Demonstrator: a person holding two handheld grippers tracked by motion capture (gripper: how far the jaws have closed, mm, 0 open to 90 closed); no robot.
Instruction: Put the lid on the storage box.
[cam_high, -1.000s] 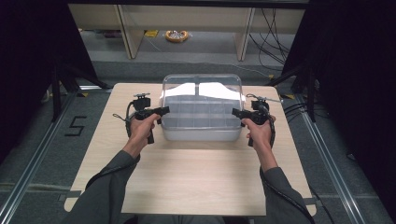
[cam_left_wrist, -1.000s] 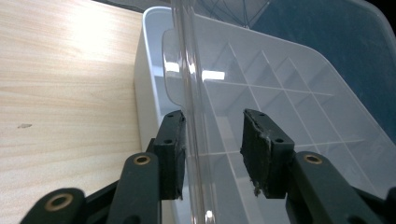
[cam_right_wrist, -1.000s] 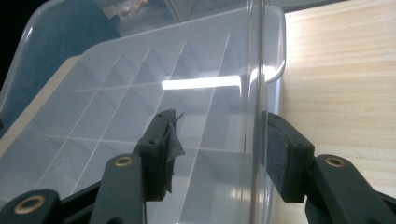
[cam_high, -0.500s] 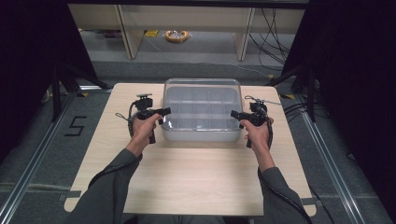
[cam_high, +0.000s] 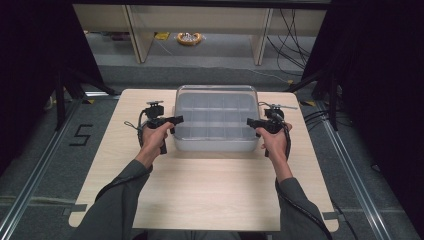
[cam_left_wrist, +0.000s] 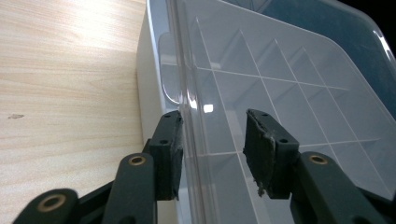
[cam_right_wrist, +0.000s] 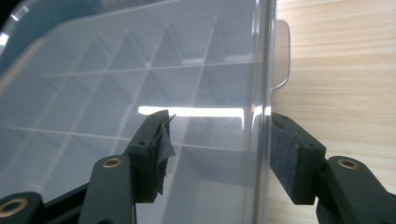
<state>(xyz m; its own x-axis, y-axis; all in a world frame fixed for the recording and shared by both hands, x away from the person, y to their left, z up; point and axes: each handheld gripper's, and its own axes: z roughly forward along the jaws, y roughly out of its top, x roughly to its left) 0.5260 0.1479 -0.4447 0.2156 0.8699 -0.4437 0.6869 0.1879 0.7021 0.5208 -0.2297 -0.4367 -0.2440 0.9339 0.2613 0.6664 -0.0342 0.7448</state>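
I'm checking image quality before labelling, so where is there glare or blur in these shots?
Right gripper view: a bright strip of glare lies across the clear plastic compartment box lid, beside the right gripper. Left gripper view: a small glint near the lid's edge, jaws of the left gripper soft up close. High view: the light wooden table evenly lit, dark surroundings.

The clear lidded box (cam_high: 216, 118) takes the middle of the far half of the bench (cam_high: 200, 195) and blocks any straight path between the two hands. The left gripper (cam_left_wrist: 212, 154) stands at the box's left edge with its jaws parted astride the lid's rim, one jaw outside the wall, one over the lid; the right gripper (cam_right_wrist: 219, 156) stands likewise at the right edge. Bare bench lies in a strip outside each gripper, on the left and on the right. The whole near half of the bench lies free, crossed by the two forearms.
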